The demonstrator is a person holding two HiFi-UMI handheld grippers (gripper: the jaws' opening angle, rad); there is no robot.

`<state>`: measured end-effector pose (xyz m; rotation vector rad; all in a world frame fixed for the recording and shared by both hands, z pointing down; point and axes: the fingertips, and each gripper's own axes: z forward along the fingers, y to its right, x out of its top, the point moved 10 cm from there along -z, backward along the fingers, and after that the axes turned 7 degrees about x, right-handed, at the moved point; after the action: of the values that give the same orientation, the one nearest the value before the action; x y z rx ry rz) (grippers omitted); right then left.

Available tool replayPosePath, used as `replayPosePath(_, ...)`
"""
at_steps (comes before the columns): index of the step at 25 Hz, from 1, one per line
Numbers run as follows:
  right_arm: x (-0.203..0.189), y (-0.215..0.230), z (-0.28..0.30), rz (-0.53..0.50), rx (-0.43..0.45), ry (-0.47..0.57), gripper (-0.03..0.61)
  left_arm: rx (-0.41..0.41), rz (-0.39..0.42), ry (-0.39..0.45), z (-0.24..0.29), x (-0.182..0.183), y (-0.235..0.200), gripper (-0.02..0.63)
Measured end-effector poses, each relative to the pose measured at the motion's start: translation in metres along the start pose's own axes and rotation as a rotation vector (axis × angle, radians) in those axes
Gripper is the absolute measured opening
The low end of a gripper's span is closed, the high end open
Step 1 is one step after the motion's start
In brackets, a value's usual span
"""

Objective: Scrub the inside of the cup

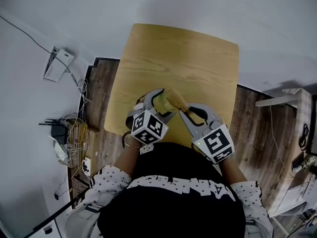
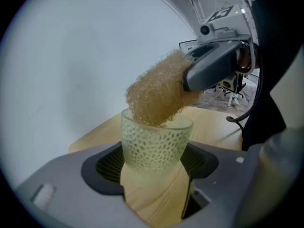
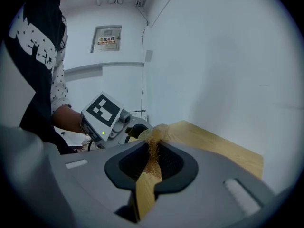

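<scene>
- Head view: we look down on a light wooden desk (image 1: pixel 178 68) with rounded corners. Its far edge, at 12 o'clock, meets a pale wall (image 1: pixel 148 4), and dark plank floor (image 1: pixel 101 98) shows at 9 and 3 o'clock of it.
- On the floor at 9 o'clock we see a black router (image 1: pixel 59 129) in a tangle of cables. At 3 o'clock stands a white frame (image 1: pixel 292 100).
- Over the desk's near edge, at 6 o'clock, the left gripper (image 1: pixel 161 105) holds the cup (image 1: pixel 158 99). The right gripper (image 1: pixel 190 114) comes in from 4 o'clock with the sponge (image 1: pixel 176 102) touching the cup's mouth.
- Left gripper view: the jaws stand wide apart, and their pads press on the two sides of the translucent, honeycomb-patterned cup, which is upright between them. The tan, coarse sponge slants down from 1 o'clock, with its lower end at the cup's rim. We cannot tell how far it goes in.
- Behind the cup the desk's wood grain runs toward 3 o'clock, and a plain white wall fills the frame from 9 to 12 o'clock. At 2 o'clock we make out the floor and chair legs (image 2: pixel 232 91), blurred.
- Right gripper view: the jaws are nearly together, clamped on a flattened strip of the sponge. Past them, at 11 o'clock, sit the left gripper's marker cube and the cup's rim.
- The desk stretches toward 3 o'clock along a white wall. A small sign (image 3: pixel 108 38) hangs on the wall at 11 o'clock, and the person's dotted sleeve (image 3: pixel 59 94) is at 9 o'clock.
</scene>
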<state>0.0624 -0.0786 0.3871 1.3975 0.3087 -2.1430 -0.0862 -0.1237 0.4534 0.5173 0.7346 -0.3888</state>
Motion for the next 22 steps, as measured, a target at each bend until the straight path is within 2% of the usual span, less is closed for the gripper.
replayPosePath(12, -0.010, -0.008, -0.002, -0.007, 0.057, -0.079, 0.061, 0.029, 0.203, -0.021, -0.010, 0.019, 0.014, 0.364)
replayPosePath(18, -0.012, -0.007, -0.002, 0.086, 0.186, -0.101, 0.060, 0.040, 0.351, -0.021, -0.014, 0.019, 0.021, 0.364)
replayPosePath(22, -0.017, -0.004, 0.003, 0.121, 0.202, -0.124, 0.060, 0.014, 0.393, -0.009, -0.017, 0.019, 0.026, 0.364)
